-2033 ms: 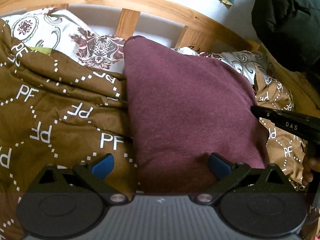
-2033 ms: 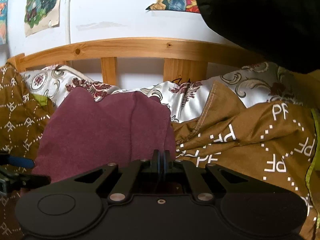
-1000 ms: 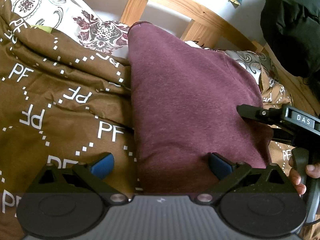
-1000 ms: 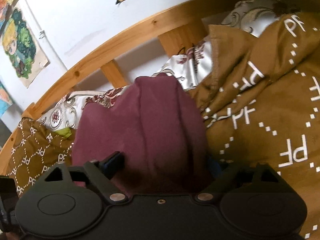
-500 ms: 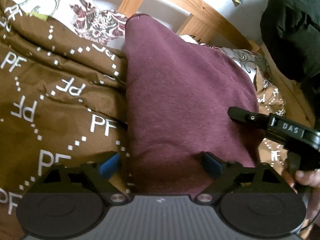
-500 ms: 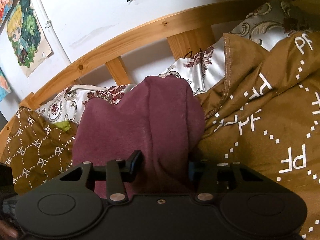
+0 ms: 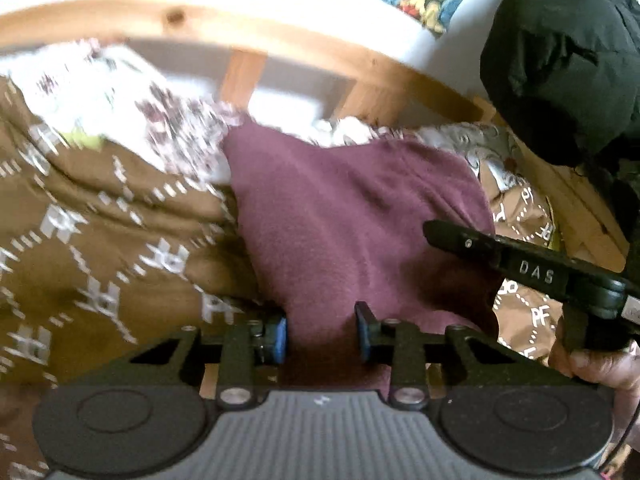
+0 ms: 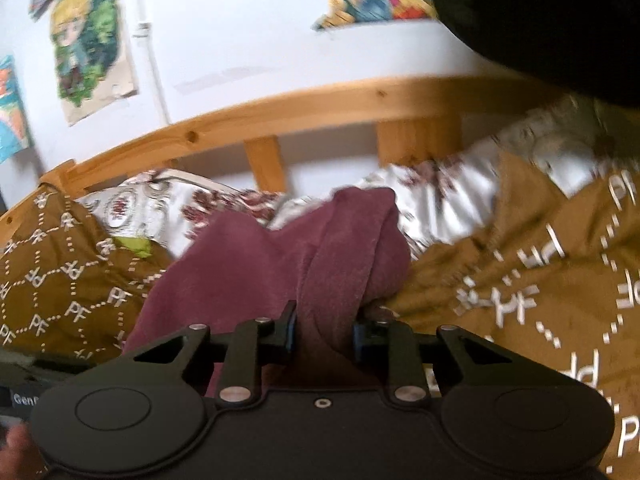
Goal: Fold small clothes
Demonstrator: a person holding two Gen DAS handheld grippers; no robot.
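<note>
"PF" repeats on brown blanket (image 7: 100,240); "DAS" on right hand-held gripper (image 7: 536,276)

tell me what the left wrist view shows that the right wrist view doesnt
Only the left wrist view shows the right gripper's body from outside, marked DAS, with the person's hand on its handle, plus a black jacket.

Only the right wrist view shows the cartoon posters on the wall, and the right gripper with cloth bunched between its fingers.

Both show the maroon garment lying on the brown PF-print quilt, the wooden headboard and the floral pillow. The left gripper also has the garment's near edge between its fingers.
</note>
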